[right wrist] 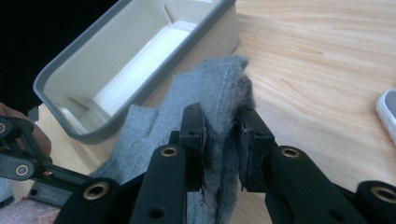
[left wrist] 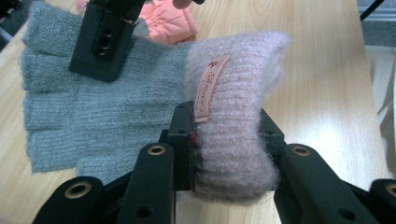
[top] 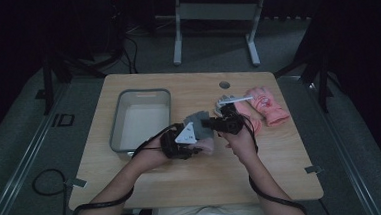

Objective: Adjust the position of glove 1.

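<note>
Grey wool glove (left wrist: pixel 88 116) is hanging over the worktop (top: pixel 193 180), pinched by the right gripper (right wrist: pixel 222 133). The left gripper (left wrist: pixel 229 140) is squeezing its pink cuff (left wrist: pixel 238 98). The grey bin (top: pixel 140 118) is holding nothing, so I think the putting away is just starting. Pink gloves (top: pixel 266 105) are waiting nearby.

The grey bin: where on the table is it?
In the high view, the grey bin sits on the table's left half, left of the grey glove.
</note>
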A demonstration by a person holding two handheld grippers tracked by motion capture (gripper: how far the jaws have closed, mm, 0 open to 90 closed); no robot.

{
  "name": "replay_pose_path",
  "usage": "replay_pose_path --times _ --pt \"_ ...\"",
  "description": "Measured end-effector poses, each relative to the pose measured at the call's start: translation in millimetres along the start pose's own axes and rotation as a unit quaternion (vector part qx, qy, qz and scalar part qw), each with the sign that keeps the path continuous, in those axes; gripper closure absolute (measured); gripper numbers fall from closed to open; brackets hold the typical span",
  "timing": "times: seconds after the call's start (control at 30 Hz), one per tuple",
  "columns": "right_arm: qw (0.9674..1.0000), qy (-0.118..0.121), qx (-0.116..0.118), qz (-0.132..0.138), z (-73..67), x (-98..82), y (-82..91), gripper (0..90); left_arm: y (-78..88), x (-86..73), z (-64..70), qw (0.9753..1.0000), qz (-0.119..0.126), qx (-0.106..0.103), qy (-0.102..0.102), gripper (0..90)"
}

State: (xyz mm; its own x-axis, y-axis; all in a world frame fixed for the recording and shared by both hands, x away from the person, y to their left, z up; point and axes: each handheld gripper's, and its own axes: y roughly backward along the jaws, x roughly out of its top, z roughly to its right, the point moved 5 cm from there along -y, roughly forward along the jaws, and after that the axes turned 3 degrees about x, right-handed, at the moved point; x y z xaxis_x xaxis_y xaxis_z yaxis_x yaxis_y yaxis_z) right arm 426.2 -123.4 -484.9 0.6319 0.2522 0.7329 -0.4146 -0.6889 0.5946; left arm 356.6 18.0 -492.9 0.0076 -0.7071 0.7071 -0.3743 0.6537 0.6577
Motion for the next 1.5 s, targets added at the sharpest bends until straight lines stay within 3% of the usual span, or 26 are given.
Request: replay_pose_path --times 0.37,0.77,1.0,1.23,1.5 --pt "0.9998 0.017 0.006 0.007 -14.2 26.6 -12.9 74.6 21.9 -2.9 -22.1 0.9994 -0.028 0.017 -0.013 67.5" --pt "0.9991 0.040 0.010 0.013 -36.2 54.5 -35.2 74.7 44.7 -18.6 -45.0 0.9984 -0.046 0.032 -0.003 67.5" --pt "0.9987 0.047 0.017 0.010 -46.8 66.3 -53.8 74.7 57.8 -32.5 -56.2 0.9975 -0.058 0.040 -0.005 67.5" --pt "0.9977 0.063 0.024 0.009 -62.7 77.8 -74.5 74.7 74.3 -49.1 -68.7 0.9960 -0.076 0.045 0.007 67.4" --pt "0.9960 0.079 0.039 0.006 -87.2 84.5 -103.3 74.8 94.9 -79.9 -79.0 0.9942 -0.095 0.047 0.020 67.4"
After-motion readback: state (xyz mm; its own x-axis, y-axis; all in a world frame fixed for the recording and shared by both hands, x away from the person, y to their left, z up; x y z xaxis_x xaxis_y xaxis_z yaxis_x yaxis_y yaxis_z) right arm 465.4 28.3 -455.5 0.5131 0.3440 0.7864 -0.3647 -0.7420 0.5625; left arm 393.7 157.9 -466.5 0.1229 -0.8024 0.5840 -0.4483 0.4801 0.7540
